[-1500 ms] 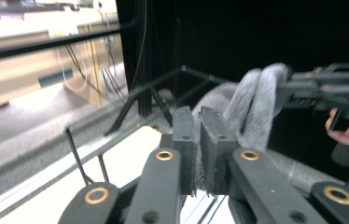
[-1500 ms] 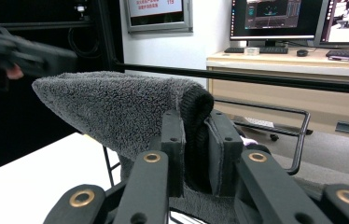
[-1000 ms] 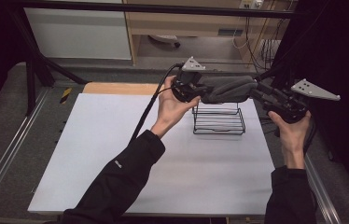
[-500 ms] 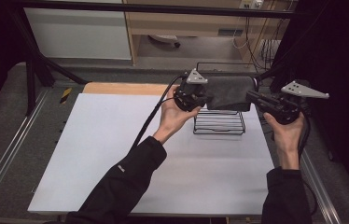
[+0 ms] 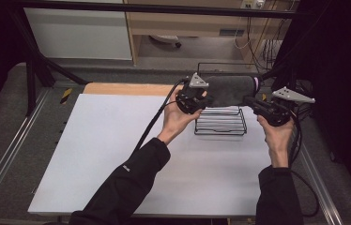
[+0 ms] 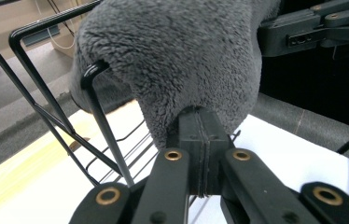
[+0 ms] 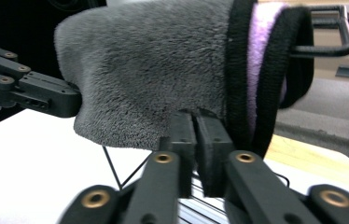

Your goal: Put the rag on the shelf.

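A: What are you holding up there?

B: You have a grey fleece sock (image 5: 230,90) stretched out level between your two tools, above the black wire rack (image 5: 221,121) at the far right of the white desk (image 5: 117,154). The pile is thick and fuzzy. Its open end has a black cuff with a lilac lining (image 7: 261,51), and that end sits toward your right.

A: And the tongs?

B: Your left tongs (image 6: 200,140) are pressed together on the sock's lower edge at its closed end; the pads (image 6: 189,154) meet with fleece pinched between them. Your right tongs (image 7: 196,140) are likewise clamped on the lower edge, just beside the cuff.

A: How are your hands set?

B: Your left hand (image 5: 176,119) reaches forward from a dark sleeve, palm turned up under its tool. Your right hand (image 5: 277,136) rises nearly straight from the near edge, gripping its tool at the same height. The rack's top bar (image 6: 46,25) runs just behind the sock; whether they touch, I cannot tell.
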Demonstrator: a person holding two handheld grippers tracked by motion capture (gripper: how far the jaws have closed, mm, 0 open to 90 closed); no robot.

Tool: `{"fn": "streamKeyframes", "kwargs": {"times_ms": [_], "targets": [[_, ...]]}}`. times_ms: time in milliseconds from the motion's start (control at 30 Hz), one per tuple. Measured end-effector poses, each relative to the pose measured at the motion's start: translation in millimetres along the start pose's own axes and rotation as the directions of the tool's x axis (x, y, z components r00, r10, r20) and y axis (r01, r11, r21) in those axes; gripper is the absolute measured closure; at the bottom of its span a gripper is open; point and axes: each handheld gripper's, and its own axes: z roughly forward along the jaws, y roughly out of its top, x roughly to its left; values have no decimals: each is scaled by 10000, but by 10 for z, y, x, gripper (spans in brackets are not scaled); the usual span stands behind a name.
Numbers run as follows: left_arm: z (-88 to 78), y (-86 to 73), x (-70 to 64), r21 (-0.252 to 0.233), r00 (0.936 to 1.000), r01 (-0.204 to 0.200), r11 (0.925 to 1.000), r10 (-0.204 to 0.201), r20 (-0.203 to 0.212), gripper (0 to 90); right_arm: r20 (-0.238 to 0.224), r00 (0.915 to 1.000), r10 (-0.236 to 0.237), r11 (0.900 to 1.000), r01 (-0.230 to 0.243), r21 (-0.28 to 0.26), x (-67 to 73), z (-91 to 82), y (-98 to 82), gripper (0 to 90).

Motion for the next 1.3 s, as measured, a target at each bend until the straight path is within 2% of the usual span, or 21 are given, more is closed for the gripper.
{"fn": "streamKeyframes", "kwargs": {"times_ms": [67, 133, 333, 533, 600, 633, 700, 867, 967, 1100, 1300], "targets": [[-60, 8, -9, -74, 9999, 51, 10000, -50, 101, 859, -89, 9999, -94, 9999, 94, -51, 34, -58, 30, 775], [-128, 20, -17, -57, 9998, 51, 10000, -50, 172, 814, -129, 9998, -160, 9998, 158, -156, 72, -112, 72, 685], [-358, 11, 21, -27, 9997, -18, 10000, 17, -231, 666, -332, 9994, -68, 9997, 59, -246, 200, -219, 235, 477], [-621, -136, 133, 222, 9984, 241, 9995, -229, -512, 494, -418, 9990, -168, 9998, 162, -131, 354, -237, 347, 301], [-705, -211, 180, 541, 9977, 453, 9975, -425, -526, 428, -450, 9986, -281, 9995, 275, -126, 414, -235, 366, 255], [-748, -254, 199, 648, 9969, 573, 9963, -536, -571, 390, -502, 9984, -251, 9997, 248, -82, 443, -228, 373, 219], [-840, -352, 225, 736, 9962, 533, 9959, -480, -721, 350, -506, 9983, -291, 9995, 297, 120, 505, -204, 371, 158], [-1076, -641, 270, 1062, 9927, 445, 9934, -320, -1166, 237, -748, 9956, -572, 9969, 610, 499, 685, -150, 295, 90], [-1205, -852, 294, 1114, 9876, 485, 9926, -310, -1536, 182, -812, 9946, -650, 9957, 700, 607, 785, -125, 233, 57], [-1364, -1134, 349, 988, 9835, 713, 9925, -535, -1726, 128, -948, 9928, -735, 9923, 823, 929, 891, -67, 135, 28], [-1563, -1535, 408, 907, 9776, 1180, 9889, -997, -1852, 72, -1317, 9900, -501, 9889, 677, 1325, 1017, 25, -117, 9]]}}
